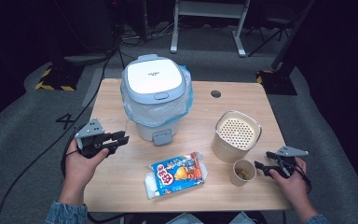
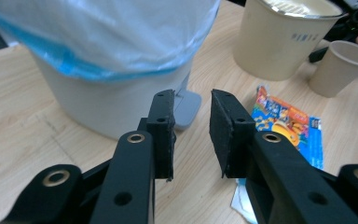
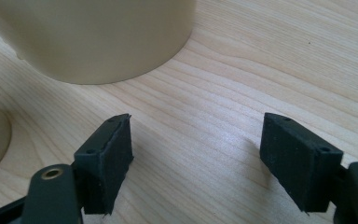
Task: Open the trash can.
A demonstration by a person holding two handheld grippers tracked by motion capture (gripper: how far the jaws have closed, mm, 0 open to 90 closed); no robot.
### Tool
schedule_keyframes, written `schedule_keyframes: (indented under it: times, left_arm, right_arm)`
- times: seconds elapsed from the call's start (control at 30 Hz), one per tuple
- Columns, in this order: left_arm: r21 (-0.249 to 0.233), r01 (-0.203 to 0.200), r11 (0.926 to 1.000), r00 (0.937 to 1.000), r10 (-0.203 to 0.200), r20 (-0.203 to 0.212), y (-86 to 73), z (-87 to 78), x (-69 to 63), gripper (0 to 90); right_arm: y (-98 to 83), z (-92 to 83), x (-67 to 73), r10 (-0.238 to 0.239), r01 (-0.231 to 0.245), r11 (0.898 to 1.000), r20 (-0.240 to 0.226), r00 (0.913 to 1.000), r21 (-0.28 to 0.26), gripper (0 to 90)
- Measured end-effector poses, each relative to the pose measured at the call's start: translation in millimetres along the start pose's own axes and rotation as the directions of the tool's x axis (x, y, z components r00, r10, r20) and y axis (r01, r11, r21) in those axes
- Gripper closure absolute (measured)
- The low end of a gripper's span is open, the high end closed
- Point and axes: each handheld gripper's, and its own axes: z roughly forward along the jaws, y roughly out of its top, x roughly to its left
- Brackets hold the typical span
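Dark flooring with trailing cables surrounds a light wooden table (image 1: 121, 186), on which all items under inspection stand. At the rear centre sits a white pedal bin (image 1: 154, 95), lid down, lined with a blue-edged plastic bag (image 1: 186, 100); its grey foot pedal (image 1: 162, 136) projects toward the person's side. A snack packet (image 1: 177, 175) with orange and blue print lies flat near the front edge, roughly central. To the right stands a cream canister (image 1: 235, 135) with a perforated top, and a paper cup (image 1: 243, 171) sits just beside it toward the front.

The left gripper (image 1: 119, 138) is held above the table just left of the bin, pointing toward its base. Its fingers (image 2: 163, 135) stand a narrow gap apart, and nothing lies between them; in the left gripper view the pedal and packet show beyond them.

The right gripper (image 1: 260, 166) is held low at the right edge, its tips just beside the paper cup. Its fingers (image 3: 109, 158) are spread wide with bare tabletop between them, gripping nothing. The canister's wall shows ahead of them, apart from both pads.
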Motion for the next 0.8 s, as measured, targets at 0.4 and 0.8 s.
schedule_keyframes:
  times: [0.4, 0.8]
  left_arm:
    - [-0.017, -0.054, 0.9984, 0.9968, 0.055, 0.057, 41.7, 2.1, 2.6, 75.6]
    - [-0.040, -0.109, 0.9932, 0.9853, 0.114, 0.127, 87.0, 12.4, 7.5, 81.7]
  right_arm:
    - [0.0, 0.0, 0.0, 0.000, 0.000, 1.000, 0.000, 1.0000, 0.000, 25.8]
    - [0.0, 0.1, -0.1, 0.001, -0.001, 1.000, 0.000, 1.0000, 0.000, 25.7]
